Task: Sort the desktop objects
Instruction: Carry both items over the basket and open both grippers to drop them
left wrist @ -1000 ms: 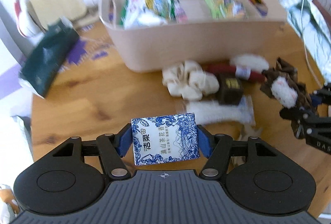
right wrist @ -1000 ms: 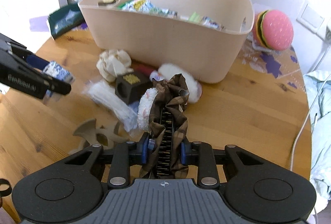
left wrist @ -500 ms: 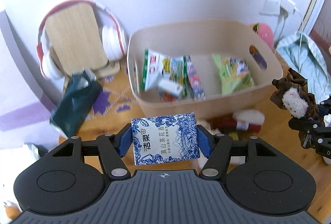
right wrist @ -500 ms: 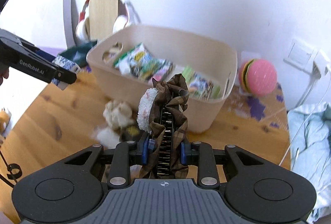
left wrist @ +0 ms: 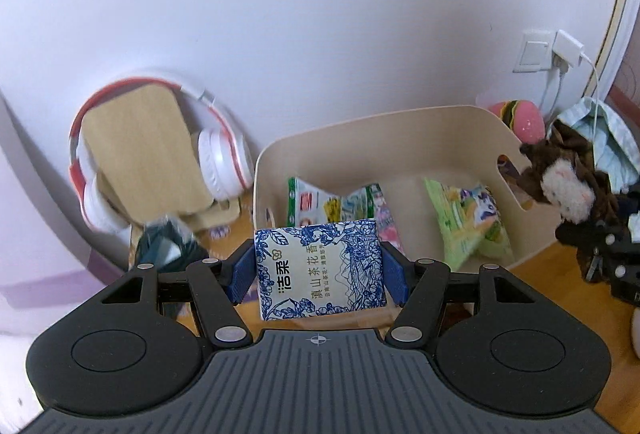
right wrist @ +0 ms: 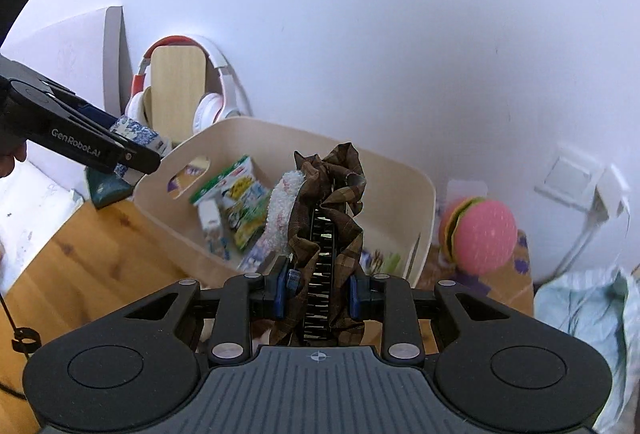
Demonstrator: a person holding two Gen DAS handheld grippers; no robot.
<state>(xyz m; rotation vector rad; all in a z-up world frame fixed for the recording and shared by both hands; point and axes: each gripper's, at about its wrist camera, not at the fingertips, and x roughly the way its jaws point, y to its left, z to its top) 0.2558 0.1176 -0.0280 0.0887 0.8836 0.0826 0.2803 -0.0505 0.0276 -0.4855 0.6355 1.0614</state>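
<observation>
My left gripper [left wrist: 319, 272] is shut on a blue-and-white tissue pack [left wrist: 320, 268] and holds it in the air at the near left edge of the beige storage bin [left wrist: 404, 131]. My right gripper [right wrist: 320, 290] is shut on a brown plaid hair clip [right wrist: 326, 230] with a white fluffy patch, held above the bin's [right wrist: 426, 209] near rim. The bin holds several snack packets [left wrist: 468, 222]. The left gripper [right wrist: 138, 157] with the tissue pack [right wrist: 136, 131] shows in the right wrist view at the bin's left end. The hair clip [left wrist: 568, 185] shows at the right in the left wrist view.
Red-and-white headphones [left wrist: 218, 153] hang on a wooden stand [left wrist: 140, 157] left of the bin. A dark green pouch [left wrist: 164, 242] lies below them. A pink burger toy [right wrist: 478, 234] sits right of the bin. A wall socket [right wrist: 572, 173] with a cable and blue cloth [right wrist: 588, 322] are at the right.
Both grippers have risen from the tabletop with their objects and moved toward the bin. The bin's inside now shows from above; the items on the table have dropped out of view.
</observation>
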